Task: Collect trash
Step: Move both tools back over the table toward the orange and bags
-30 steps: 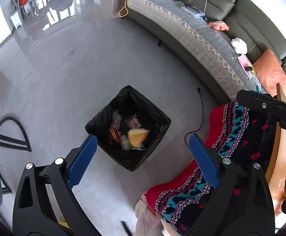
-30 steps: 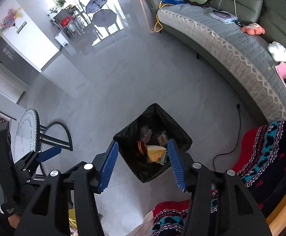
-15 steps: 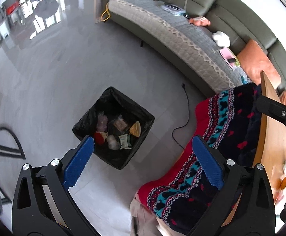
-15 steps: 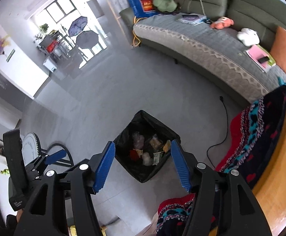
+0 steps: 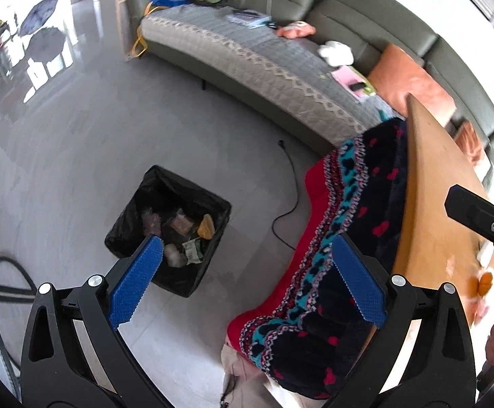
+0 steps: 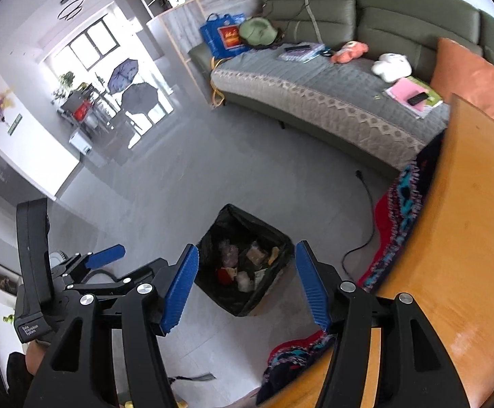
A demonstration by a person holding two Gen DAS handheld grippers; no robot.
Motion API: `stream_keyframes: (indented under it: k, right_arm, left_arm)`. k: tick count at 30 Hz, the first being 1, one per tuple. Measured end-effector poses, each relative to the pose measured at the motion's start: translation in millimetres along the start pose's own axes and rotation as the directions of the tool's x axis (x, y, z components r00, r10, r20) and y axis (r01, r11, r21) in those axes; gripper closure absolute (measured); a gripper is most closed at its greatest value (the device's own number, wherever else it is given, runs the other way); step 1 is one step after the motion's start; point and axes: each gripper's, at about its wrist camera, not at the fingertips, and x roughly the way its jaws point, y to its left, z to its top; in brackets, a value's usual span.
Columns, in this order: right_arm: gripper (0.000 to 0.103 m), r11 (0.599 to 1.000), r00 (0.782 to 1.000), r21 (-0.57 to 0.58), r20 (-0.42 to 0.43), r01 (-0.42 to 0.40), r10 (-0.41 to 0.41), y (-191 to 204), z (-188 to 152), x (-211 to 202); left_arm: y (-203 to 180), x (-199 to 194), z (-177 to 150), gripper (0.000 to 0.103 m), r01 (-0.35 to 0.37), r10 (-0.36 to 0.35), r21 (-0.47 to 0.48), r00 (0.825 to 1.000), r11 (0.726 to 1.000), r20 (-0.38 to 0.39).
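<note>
The bin [image 5: 169, 227], lined with a black bag, stands on the grey floor [image 5: 77, 156] beside the wooden surface [image 5: 434, 204] draped with a patterned blanket [image 5: 342, 238]. Trash [image 6: 243, 265] lies inside it — wrappers, a yellow piece, something red. The left gripper [image 5: 247, 282] hangs above with fingers spread wide, holding nothing; the right gripper [image 6: 247, 289] — also released and bare — frames the bin. An orange scrap [image 5: 481, 284] rests on the surface.
</note>
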Motion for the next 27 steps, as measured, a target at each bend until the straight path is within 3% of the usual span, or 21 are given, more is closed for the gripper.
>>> stream_keyframes:
  k: [3, 5, 8, 16, 27]
  right_arm:
    - [0.041, 0.999, 1.000, 0.030, 0.011, 0.016, -0.016, -20.2, -14.4, -21.4]
    - [0.031, 0.998, 0.999, 0.056, 0.032, 0.016, -0.018, -36.7, -24.8, -36.4]
    - [0.031, 0.995, 0.999, 0.103, 0.046, 0.009, -0.014, -62.8, -37.3, -56.0]
    - [0.031, 0.973, 0.994, 0.229, 0.087, 0.039, -0.060, -134.7, -75.2, -106.8]
    - [0.032, 0.910, 0.970, 0.388, 0.123, 0.146, -0.209, -228.7, -147.8, -184.8]
  left_arm:
    - [-30.9, -3.0, -4.7, 0.006, 0.007, -0.007, 0.049, 1.000, 0.999, 0.006]
    - [-57.6, -4.2, -10.9, 0.006, 0.014, -0.014, 0.098, 1.000, 0.995, 0.001]
    - [-94.5, -4.3, -20.2, 0.006, 0.011, -0.011, 0.167, 1.000, 0.986, 0.000]
    - [-189.5, -3.3, -41.9, 0.006, 0.116, -0.111, 0.285, 0.993, 0.952, -0.033]
    - [-296.6, 5.7, -81.8, 0.006, 0.209, -0.178, 0.404, 0.977, 0.890, -0.114]
